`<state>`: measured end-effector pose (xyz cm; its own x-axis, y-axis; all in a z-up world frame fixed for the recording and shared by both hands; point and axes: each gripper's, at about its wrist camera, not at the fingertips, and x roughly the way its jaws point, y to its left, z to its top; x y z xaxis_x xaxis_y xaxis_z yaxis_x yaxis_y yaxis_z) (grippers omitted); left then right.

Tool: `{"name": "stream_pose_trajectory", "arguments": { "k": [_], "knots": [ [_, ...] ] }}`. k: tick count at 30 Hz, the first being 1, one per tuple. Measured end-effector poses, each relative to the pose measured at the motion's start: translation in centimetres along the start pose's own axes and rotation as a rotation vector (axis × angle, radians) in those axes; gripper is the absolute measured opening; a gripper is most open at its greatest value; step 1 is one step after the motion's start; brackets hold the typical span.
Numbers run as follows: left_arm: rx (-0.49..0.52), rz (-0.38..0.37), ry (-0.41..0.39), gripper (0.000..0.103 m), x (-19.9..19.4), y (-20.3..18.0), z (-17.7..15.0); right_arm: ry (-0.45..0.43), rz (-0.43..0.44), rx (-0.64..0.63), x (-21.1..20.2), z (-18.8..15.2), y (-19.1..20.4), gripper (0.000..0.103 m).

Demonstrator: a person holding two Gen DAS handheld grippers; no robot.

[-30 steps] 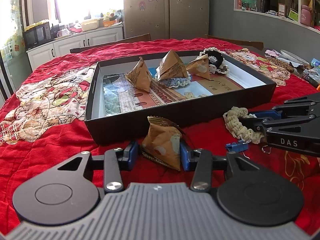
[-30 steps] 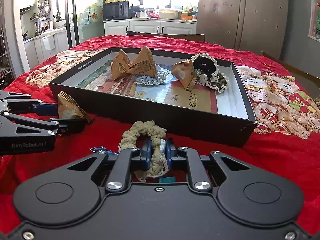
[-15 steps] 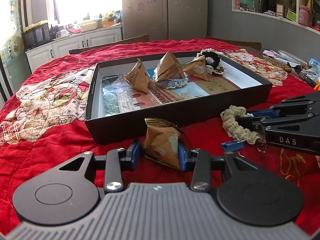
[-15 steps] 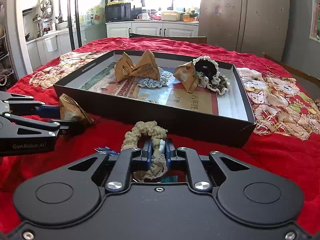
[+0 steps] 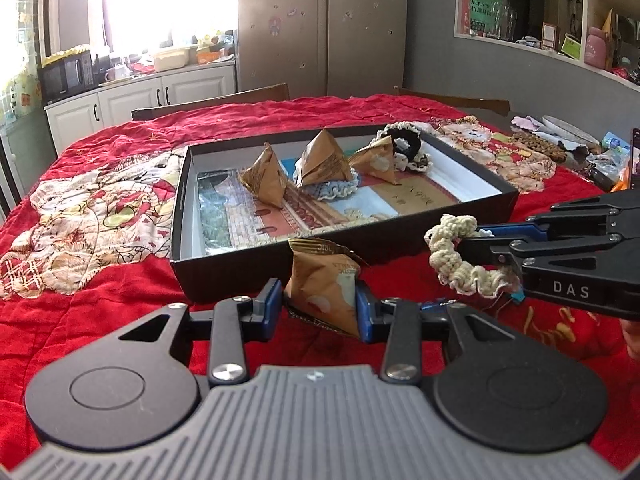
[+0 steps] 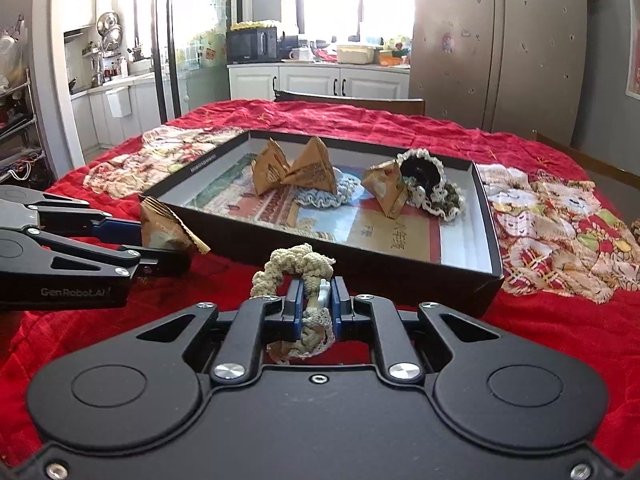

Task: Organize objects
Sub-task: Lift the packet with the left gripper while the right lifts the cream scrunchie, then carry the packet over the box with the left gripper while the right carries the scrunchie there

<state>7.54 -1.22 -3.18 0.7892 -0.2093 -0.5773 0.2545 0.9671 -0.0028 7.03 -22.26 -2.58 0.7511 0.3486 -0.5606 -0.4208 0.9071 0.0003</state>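
My left gripper [image 5: 320, 302] is shut on a brown pyramid-shaped packet [image 5: 324, 292], held just in front of the black tray's [image 5: 240, 276] near wall. My right gripper [image 6: 316, 300] is shut on a cream scrunchie [image 6: 296, 264], which hangs above the red cloth. From the left wrist view the right gripper [image 5: 480, 240] and the cream scrunchie [image 5: 452, 258] show at the right. In the right wrist view the left gripper [image 6: 160, 240] and its packet [image 6: 164, 232] are at the left. Inside the tray [image 6: 360, 268] lie three more brown packets, a blue scrunchie [image 6: 324, 196] and a black-and-white scrunchie [image 6: 424, 172].
A red quilted cloth [image 5: 120, 312] with patchwork figures covers the table. A small blue clip [image 5: 434, 305] lies on it under the right gripper. Loose clutter [image 5: 560, 148] sits at the far right edge. Chair backs [image 6: 352, 102] stand behind the table.
My right gripper has risen a little, lifting the cream scrunchie off the cloth. The left gripper has stayed put with the packet between its fingers.
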Motion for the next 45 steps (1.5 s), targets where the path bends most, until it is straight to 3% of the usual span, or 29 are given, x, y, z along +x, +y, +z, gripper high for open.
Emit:
{"name": "stream_pose_trajectory", "arguments": {
  "k": [21,34,45],
  "knots": [
    [-0.020,0.041,-0.129,0.042,-3.0,0.8,4.0,-0.139,0.038,-0.003,-3.2,4.9,0.8,0.013],
    [-0.076,0.106,-0.138,0.042,-0.9,3.3,6.6,-0.166,-0.001,-0.011,-0.6,8.5,1.2,0.013],
    [-0.121,0.137,-0.118,0.042,2.3,4.6,7.3,-0.138,-0.042,0.033,3.6,9.4,0.0,0.013]
  ]
}}
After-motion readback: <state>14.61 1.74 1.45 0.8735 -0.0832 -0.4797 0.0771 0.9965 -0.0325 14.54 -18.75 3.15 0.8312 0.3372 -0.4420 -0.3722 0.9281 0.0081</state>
